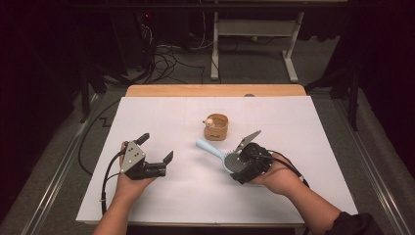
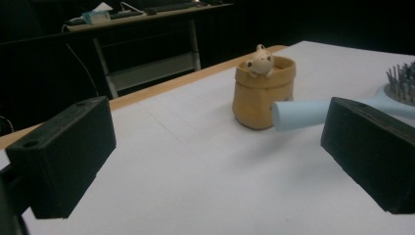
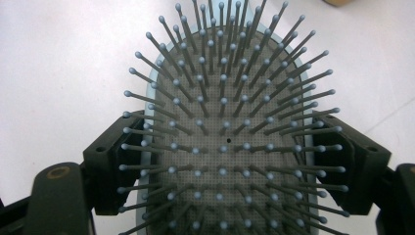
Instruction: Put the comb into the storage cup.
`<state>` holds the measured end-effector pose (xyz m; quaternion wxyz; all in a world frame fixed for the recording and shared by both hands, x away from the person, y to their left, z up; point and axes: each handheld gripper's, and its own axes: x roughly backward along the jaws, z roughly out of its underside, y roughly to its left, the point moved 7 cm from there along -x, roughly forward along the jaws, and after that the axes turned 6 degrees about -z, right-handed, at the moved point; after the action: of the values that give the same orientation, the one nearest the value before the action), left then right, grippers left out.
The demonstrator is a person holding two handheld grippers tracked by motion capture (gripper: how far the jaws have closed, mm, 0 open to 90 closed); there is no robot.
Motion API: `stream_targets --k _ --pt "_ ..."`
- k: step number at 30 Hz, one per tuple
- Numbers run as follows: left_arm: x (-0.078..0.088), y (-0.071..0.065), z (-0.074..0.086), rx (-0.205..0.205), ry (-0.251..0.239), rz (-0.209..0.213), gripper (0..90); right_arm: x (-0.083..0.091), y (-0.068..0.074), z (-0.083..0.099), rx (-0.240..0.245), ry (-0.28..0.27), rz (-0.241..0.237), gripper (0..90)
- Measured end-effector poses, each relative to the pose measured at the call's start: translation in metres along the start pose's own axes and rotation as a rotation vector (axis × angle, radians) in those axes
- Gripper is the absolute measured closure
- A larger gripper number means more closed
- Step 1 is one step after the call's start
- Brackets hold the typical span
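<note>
Blue hairbrush (image 1: 222, 155) mid-sheet, white paper (image 1: 186, 196) bare all around

Left gripper (image 1: 157, 150): black body, grey three-cornered plate on top with small dark screw holes, black cable trailing past wrist. Right gripper (image 1: 243, 157): black, blocky jaws with round screw holes, black cable. Dark sleeve (image 1: 353, 224) on right arm.

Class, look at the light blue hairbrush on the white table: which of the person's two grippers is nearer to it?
Right. The right gripper clamps the hairbrush head from both sides, pads against its rim. The left gripper stands open off to the side, apart from the brush handle.
</note>
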<state>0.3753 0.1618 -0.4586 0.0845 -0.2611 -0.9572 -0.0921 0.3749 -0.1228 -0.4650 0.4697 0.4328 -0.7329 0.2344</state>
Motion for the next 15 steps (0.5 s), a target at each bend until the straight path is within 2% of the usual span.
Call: stream_targets --k 3,5,9,15 --pt "0.001 -0.003 0.003 0.010 -0.017 0.007 0.1 -0.003 0.001 -0.004 0.007 0.001 -0.005 20.6" --pt "0.004 -0.005 0.004 -0.005 -0.031 0.000 0.1 -0.005 0.003 -0.006 0.018 0.004 -0.011 20.6" --pt "0.005 -0.010 0.010 -0.034 -0.024 -0.002 0.3 -0.007 0.006 -0.009 0.016 0.007 -0.015 20.6" --pt "0.004 -0.020 0.019 -0.096 0.000 0.002 1.0 -0.005 0.013 -0.012 0.038 -0.008 -0.026 20.6"
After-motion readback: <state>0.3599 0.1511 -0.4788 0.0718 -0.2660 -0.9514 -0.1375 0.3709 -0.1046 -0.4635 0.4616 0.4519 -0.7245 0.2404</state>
